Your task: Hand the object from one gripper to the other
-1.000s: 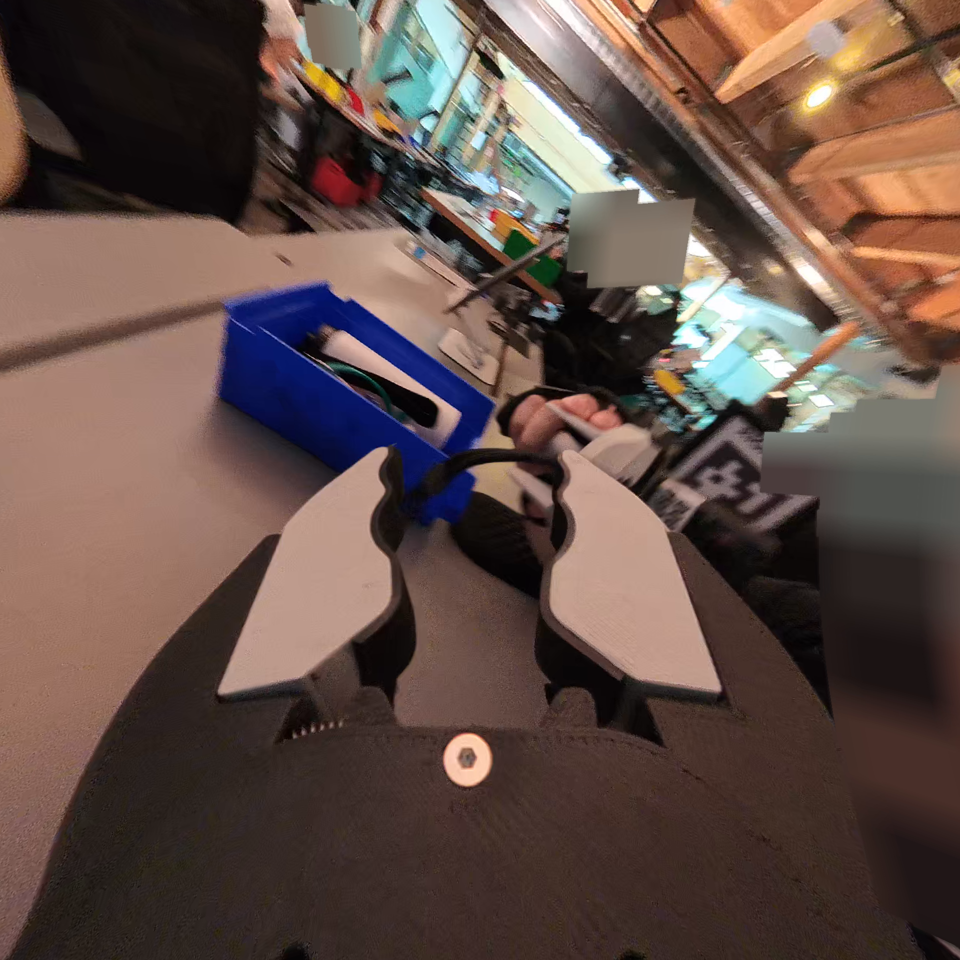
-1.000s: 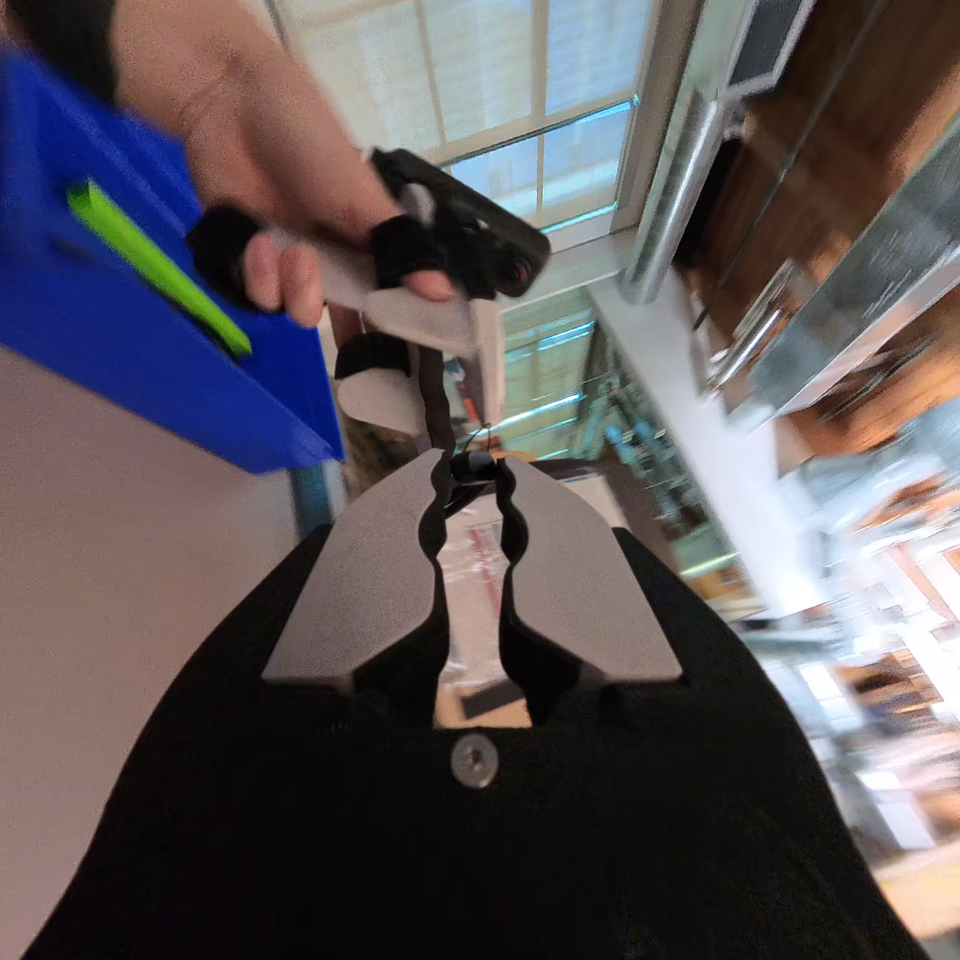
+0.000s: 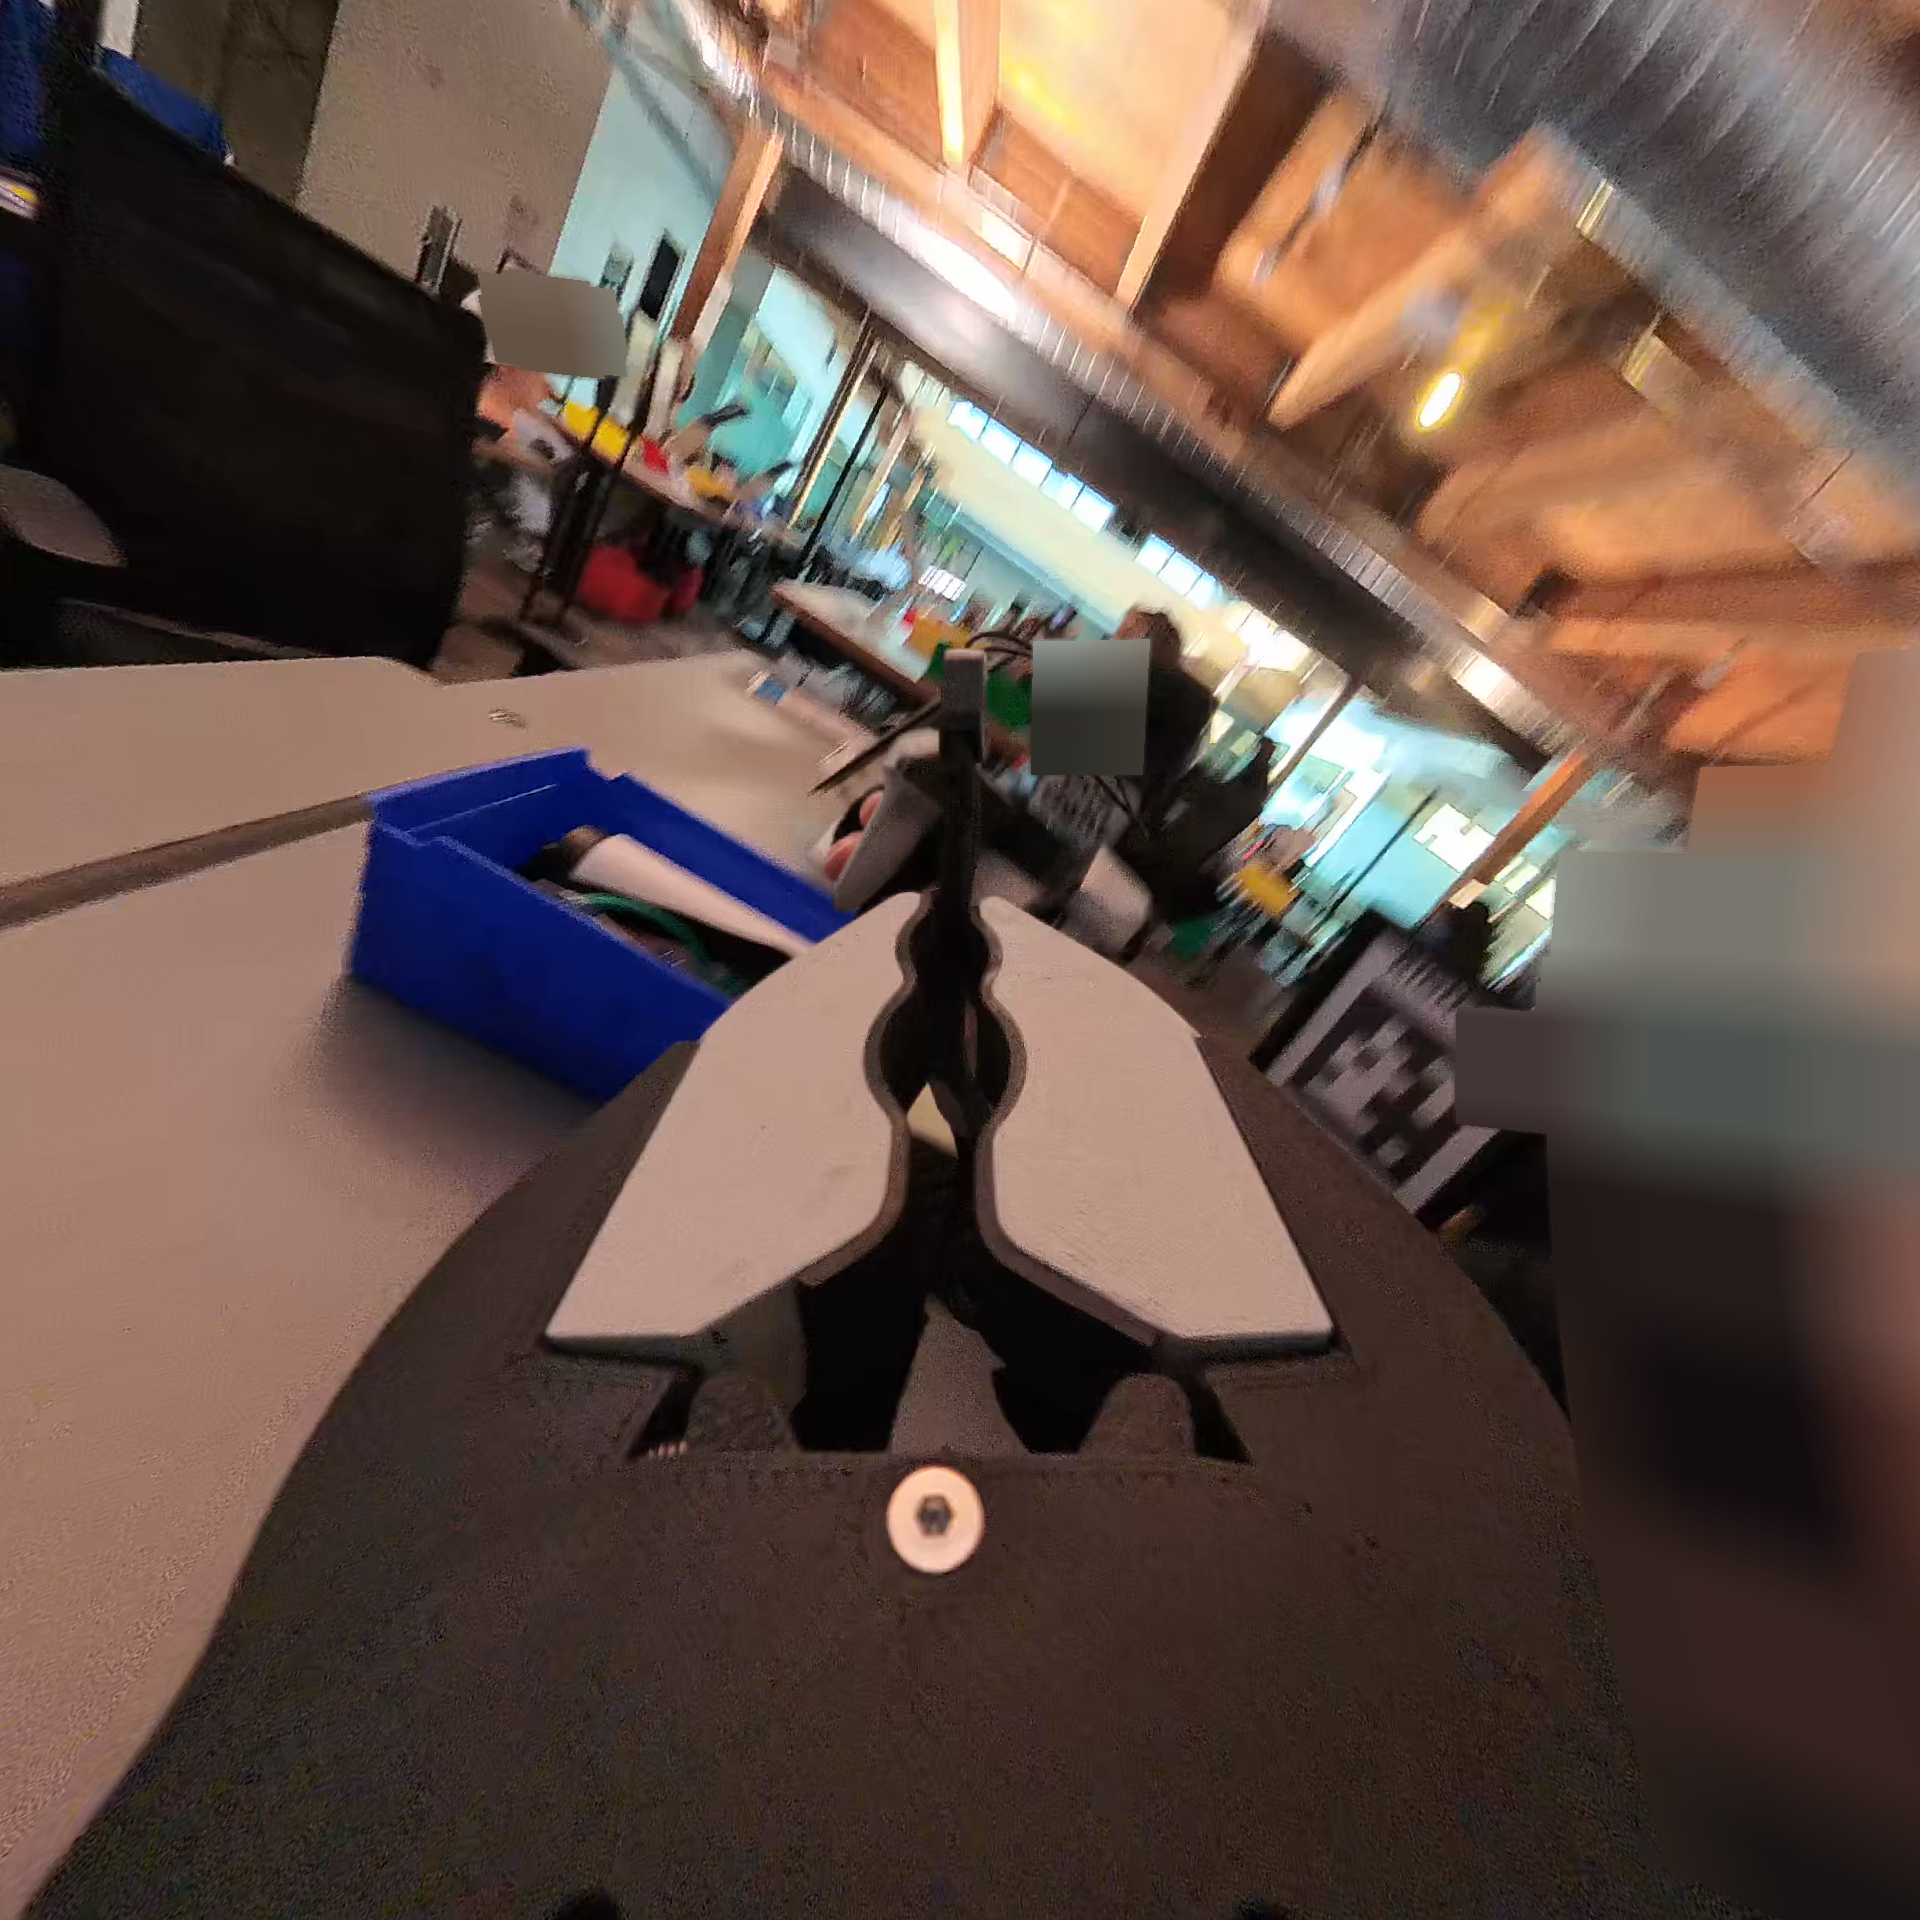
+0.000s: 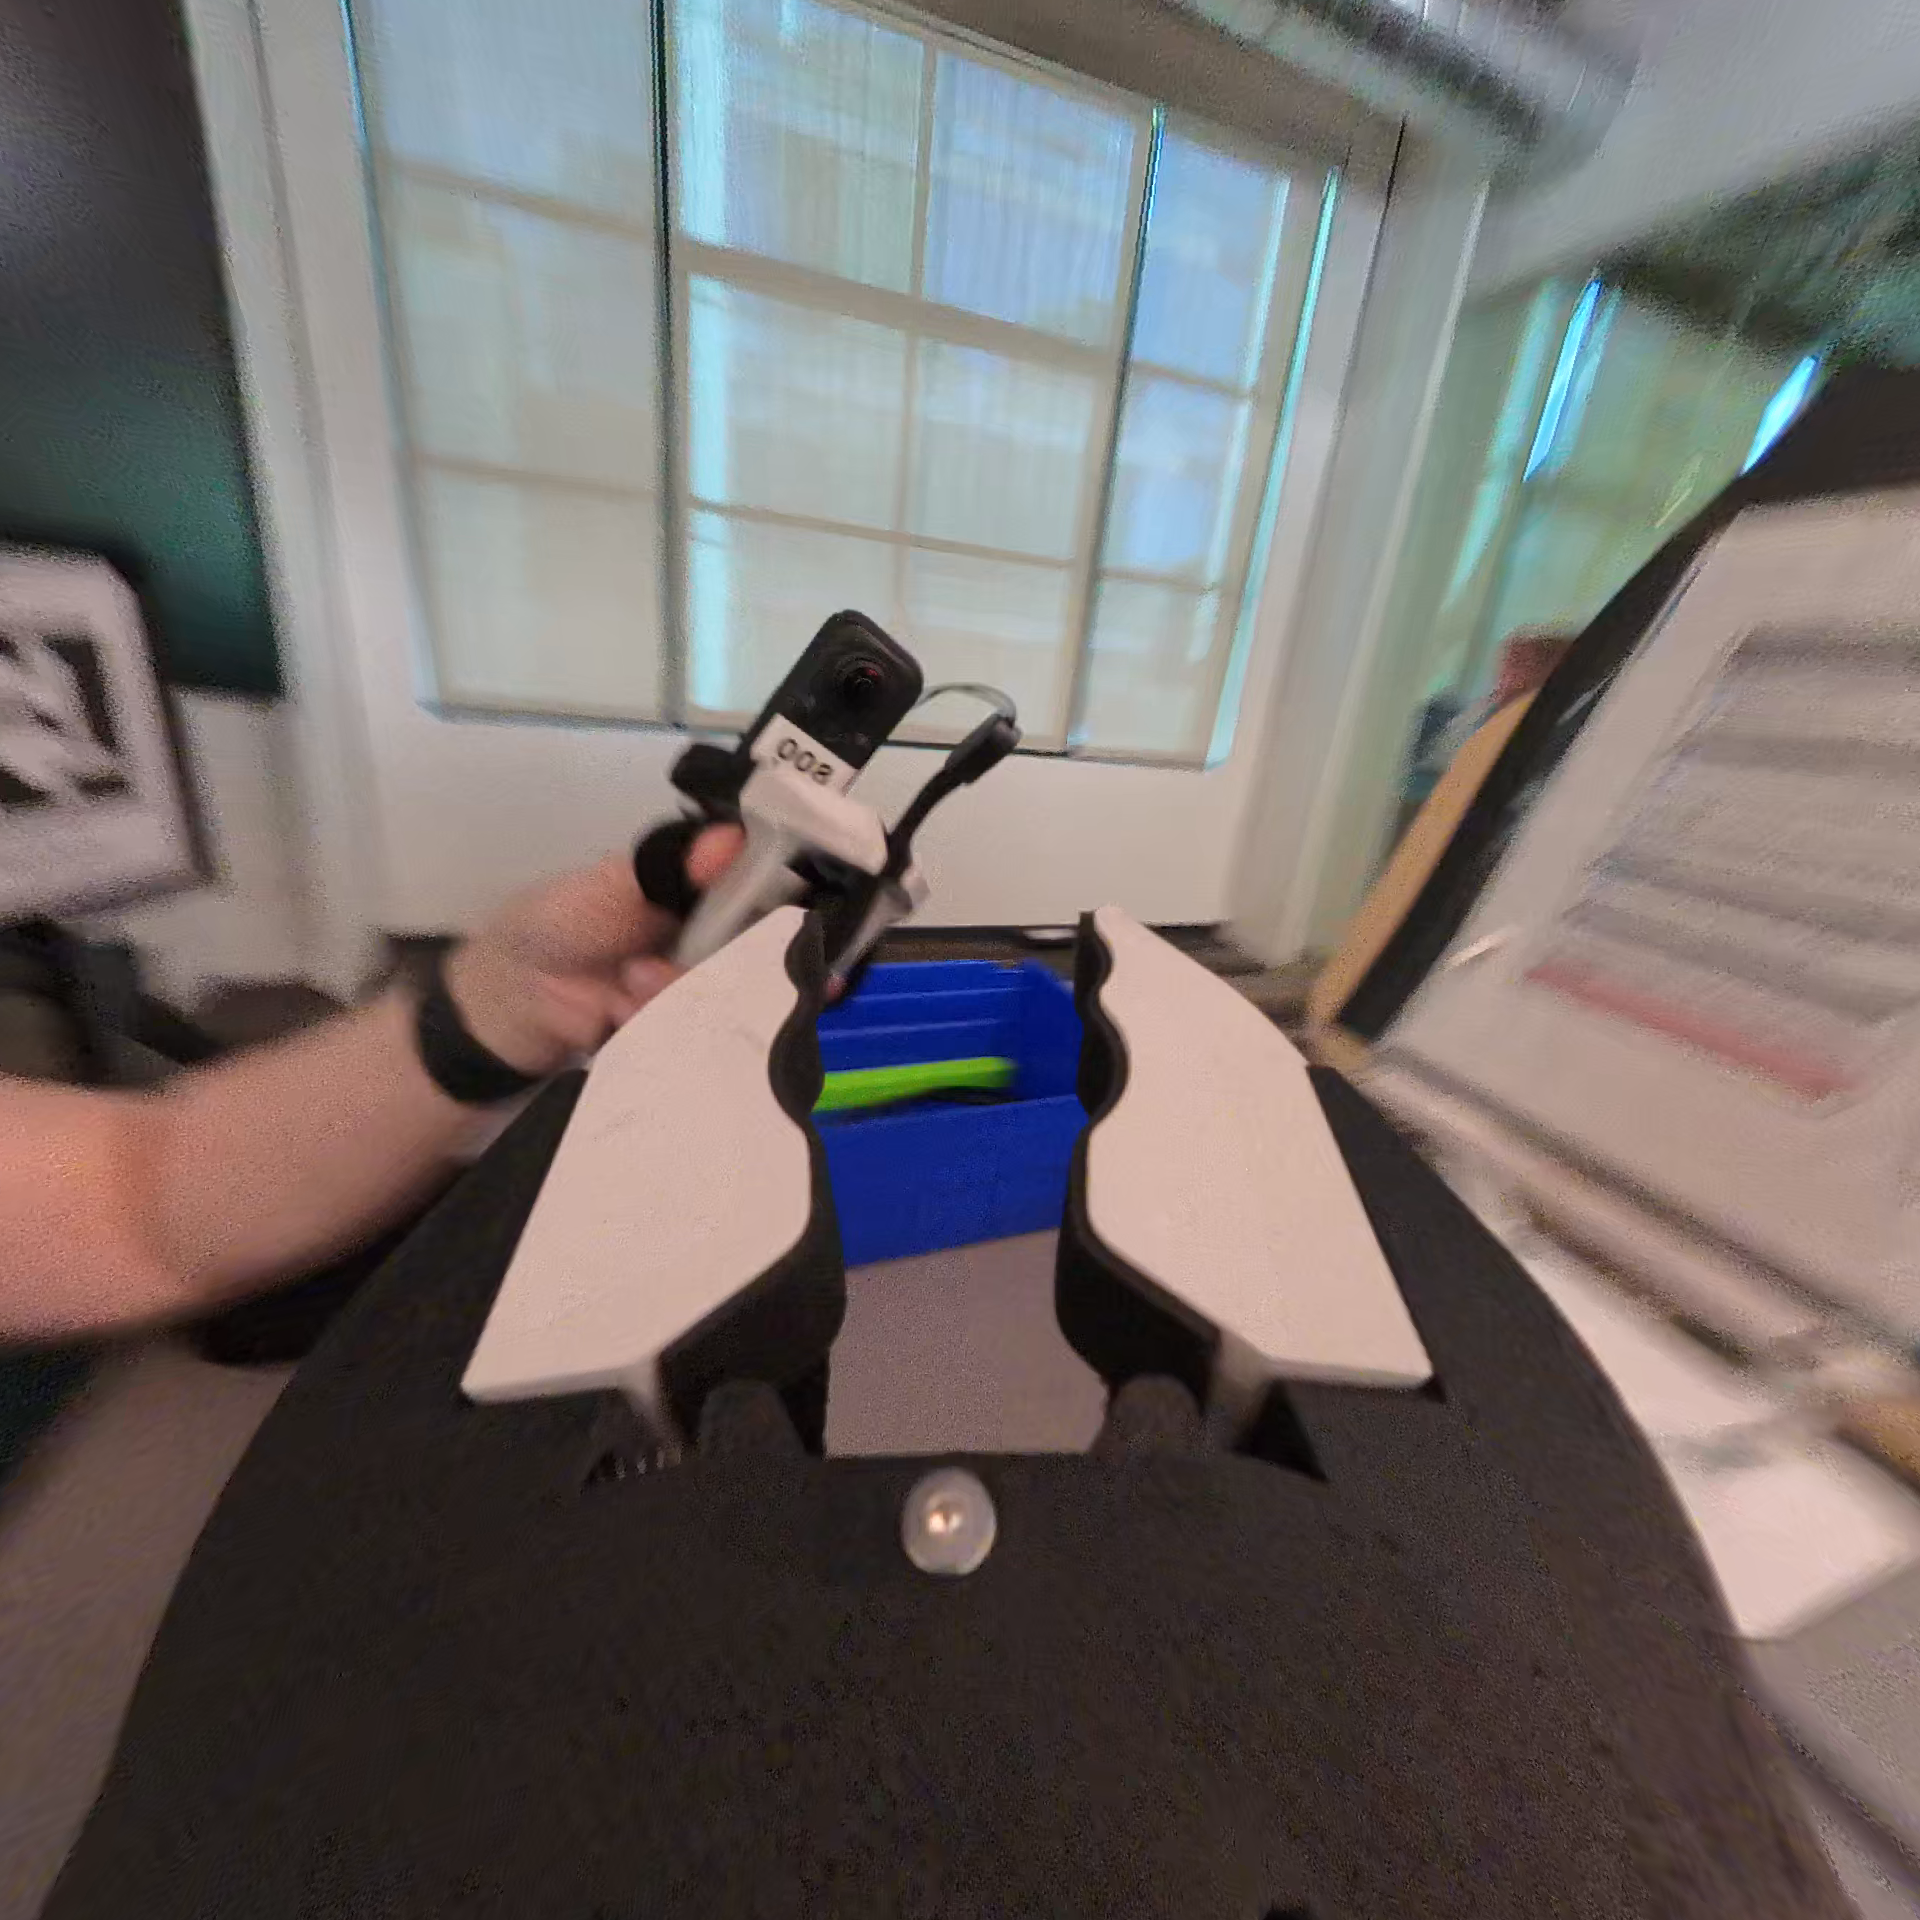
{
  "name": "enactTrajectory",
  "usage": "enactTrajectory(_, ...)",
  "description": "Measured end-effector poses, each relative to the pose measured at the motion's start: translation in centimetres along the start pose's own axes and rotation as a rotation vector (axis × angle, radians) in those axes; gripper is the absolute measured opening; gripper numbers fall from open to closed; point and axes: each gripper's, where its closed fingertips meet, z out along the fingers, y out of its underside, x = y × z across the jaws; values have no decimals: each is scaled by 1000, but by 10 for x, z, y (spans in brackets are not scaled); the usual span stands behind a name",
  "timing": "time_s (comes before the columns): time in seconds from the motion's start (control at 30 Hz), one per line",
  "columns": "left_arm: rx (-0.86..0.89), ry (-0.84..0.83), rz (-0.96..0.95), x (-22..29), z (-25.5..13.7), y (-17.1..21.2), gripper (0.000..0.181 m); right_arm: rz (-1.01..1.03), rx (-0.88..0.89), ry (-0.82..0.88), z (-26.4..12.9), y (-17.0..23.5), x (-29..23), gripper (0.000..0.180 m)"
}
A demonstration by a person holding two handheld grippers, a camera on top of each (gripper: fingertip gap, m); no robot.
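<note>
In the left wrist view my left gripper (image 3: 951, 920) is shut on a thin black strap (image 3: 961, 790). The strap stands up from between the fingertips, and its lower end crosses the gap behind them. In the right wrist view my right gripper (image 4: 943, 920) is open and empty, with the jaws wide apart. Just beyond its left fingertip, a hand holds the left gripper (image 4: 878, 904), and the black strap (image 4: 951, 769) curves up and to the right from it. The two grippers are close together above the table.
A blue bin (image 3: 499, 935) sits on the grey table (image 3: 208, 1143), holding a white tube (image 3: 675, 883) and dark items. It also shows between the right jaws (image 4: 935, 1184), with a green strip (image 4: 914, 1081) inside. A white panel (image 4: 1662, 935) leans at the right. People stand far behind.
The strap has passed from the right gripper to the left: the left jaws have shut on it and the right jaws have opened and drawn back. Both views have swung round.
</note>
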Motion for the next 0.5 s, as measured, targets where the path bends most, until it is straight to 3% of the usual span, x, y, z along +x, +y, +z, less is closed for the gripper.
enactTrajectory(0.1,72,122,-195,0,-11,-11,3,-556,-63,106,-1,10,-9,44)
enactTrajectory(0.23,53,216,-297,1,-7,-5,3,-1167,-216,238,9,32,-18,38)
enactTrajectory(0.33,39,268,-375,2,2,4,3,-1387,-202,336,17,35,-28,38)
enactTrajectory(0.5,0,284,-421,4,15,18,3,-1520,-175,353,21,34,-43,35)
